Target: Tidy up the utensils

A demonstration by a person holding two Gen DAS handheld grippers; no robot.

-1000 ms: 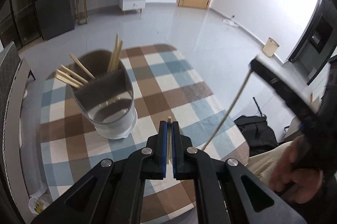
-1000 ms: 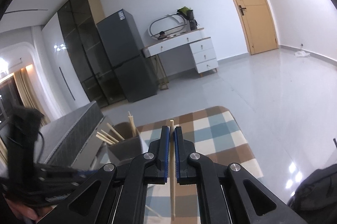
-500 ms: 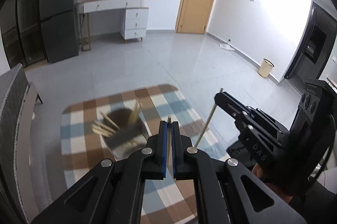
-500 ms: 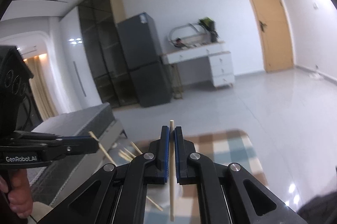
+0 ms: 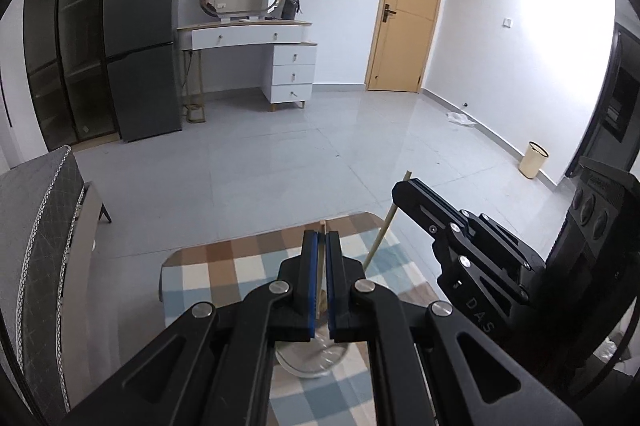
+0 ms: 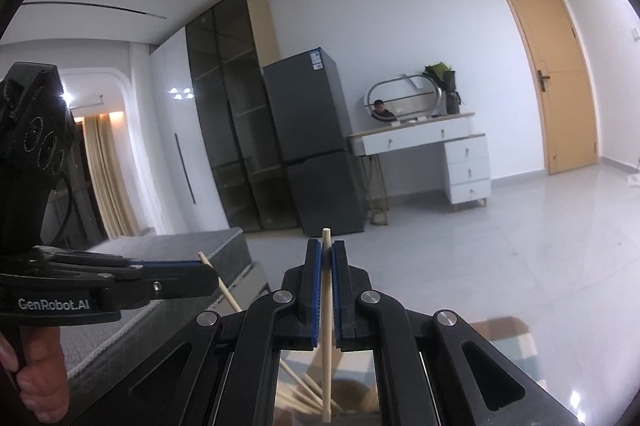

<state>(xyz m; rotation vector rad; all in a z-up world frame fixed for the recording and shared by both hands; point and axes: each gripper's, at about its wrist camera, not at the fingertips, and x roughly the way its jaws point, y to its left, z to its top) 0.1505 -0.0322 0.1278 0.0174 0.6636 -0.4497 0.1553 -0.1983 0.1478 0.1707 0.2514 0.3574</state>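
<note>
Left wrist view: the left tool [image 5: 322,266] at lower centre is clamped on a chopstick [image 5: 321,282], mostly hidden between the blue pads.
Holder: a grey utensil holder [image 5: 316,358] stands on the checked counter [image 5: 224,278] under the tool; its contents are hidden.
Right side: the right tool [image 5: 404,192] pinches a second chopstick [image 5: 382,232].
Right wrist view: the right tool is closed on that chopstick, upright at lower centre.
Below: loose chopsticks [image 6: 300,392] show, the container blurred.
Left edge: the left tool grips its chopstick; a hand [image 6: 34,374] is cut off.
</note>
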